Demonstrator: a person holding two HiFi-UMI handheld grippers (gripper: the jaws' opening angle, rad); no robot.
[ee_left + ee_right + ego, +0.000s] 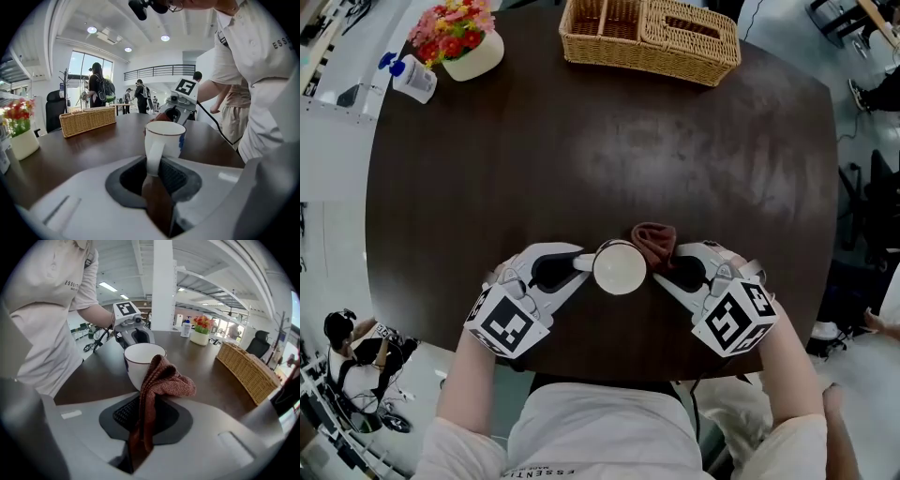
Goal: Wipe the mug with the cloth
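A white mug (620,267) with a thin dark rim stands upright near the front edge of the dark round table (600,159). My left gripper (578,263) is shut on the mug's handle (153,158), seen end-on in the left gripper view. A rust-brown cloth (655,243) hangs from my right gripper (667,269), which is shut on it. In the right gripper view the cloth (159,390) drapes against the side of the mug (140,363) and reaches its rim.
A wicker basket (651,36) sits at the far edge. A white pot of red and pink flowers (459,39) and a small bottle (411,77) stand at the far left. People stand in the room beyond the table.
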